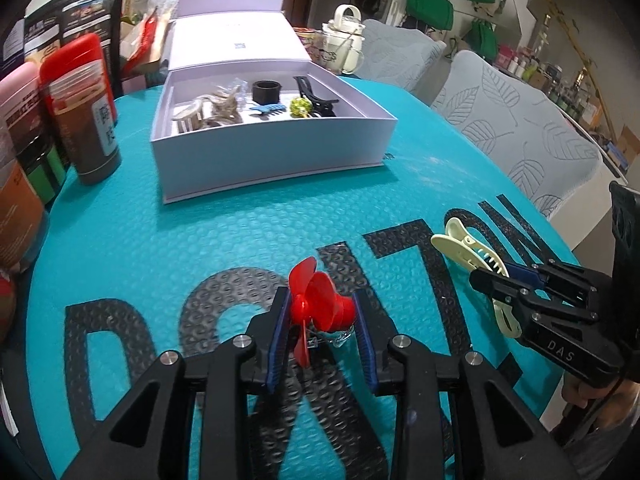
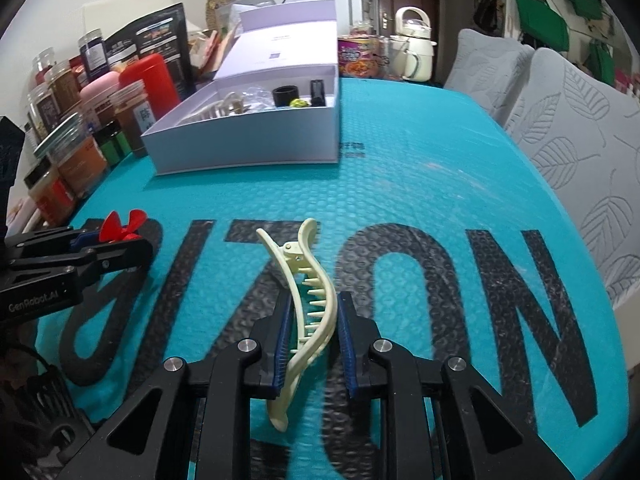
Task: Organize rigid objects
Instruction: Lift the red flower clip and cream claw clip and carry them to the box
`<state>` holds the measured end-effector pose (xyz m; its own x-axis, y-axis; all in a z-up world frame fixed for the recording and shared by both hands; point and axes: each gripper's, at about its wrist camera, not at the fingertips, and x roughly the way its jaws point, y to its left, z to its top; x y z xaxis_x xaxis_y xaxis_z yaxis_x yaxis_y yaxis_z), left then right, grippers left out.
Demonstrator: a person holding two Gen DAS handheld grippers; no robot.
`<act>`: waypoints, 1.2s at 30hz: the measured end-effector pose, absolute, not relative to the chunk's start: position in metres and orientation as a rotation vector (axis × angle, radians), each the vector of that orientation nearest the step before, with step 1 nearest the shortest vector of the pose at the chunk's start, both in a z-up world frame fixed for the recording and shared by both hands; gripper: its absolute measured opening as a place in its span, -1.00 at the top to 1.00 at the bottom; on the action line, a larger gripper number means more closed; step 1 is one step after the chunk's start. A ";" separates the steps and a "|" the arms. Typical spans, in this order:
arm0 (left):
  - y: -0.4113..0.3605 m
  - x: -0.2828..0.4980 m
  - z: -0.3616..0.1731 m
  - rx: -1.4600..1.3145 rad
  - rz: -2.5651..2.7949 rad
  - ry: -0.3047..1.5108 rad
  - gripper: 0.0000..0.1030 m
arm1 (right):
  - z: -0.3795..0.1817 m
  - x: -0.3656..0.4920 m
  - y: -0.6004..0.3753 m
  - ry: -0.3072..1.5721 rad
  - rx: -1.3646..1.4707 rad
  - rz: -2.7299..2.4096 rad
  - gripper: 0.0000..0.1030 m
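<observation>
Well short of the open white box on the teal counter, both grippers are loaded: left gripper fingers clamped on the red propeller toy, right gripper fingers pinching the cream hair claw, its long axis pointing boxward. The left gripper looks nearer the box.

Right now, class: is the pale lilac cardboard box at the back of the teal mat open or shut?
Open. The pale lilac cardboard box has its lid raised behind it, with its contents visible inside.

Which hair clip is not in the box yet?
The cream hair clip. It sits between the right hand-held gripper's pads above the teal mat, while the black hair clip already lies inside the white box.
</observation>
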<state>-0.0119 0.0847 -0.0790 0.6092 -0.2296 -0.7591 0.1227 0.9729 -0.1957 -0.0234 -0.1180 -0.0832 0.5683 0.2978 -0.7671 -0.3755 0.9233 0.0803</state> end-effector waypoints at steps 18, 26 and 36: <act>0.107 -0.015 -0.052 -0.145 -0.143 0.832 0.41 | -0.066 -0.027 -0.083 0.848 -0.141 0.501 0.58; 0.113 -0.009 -0.037 -0.144 -0.115 0.806 0.41 | -0.056 -0.014 -0.072 0.851 -0.140 0.551 0.58; 0.117 0.013 -0.005 -0.104 -0.109 0.746 0.41 | -0.029 0.007 -0.063 0.825 -0.167 0.597 0.58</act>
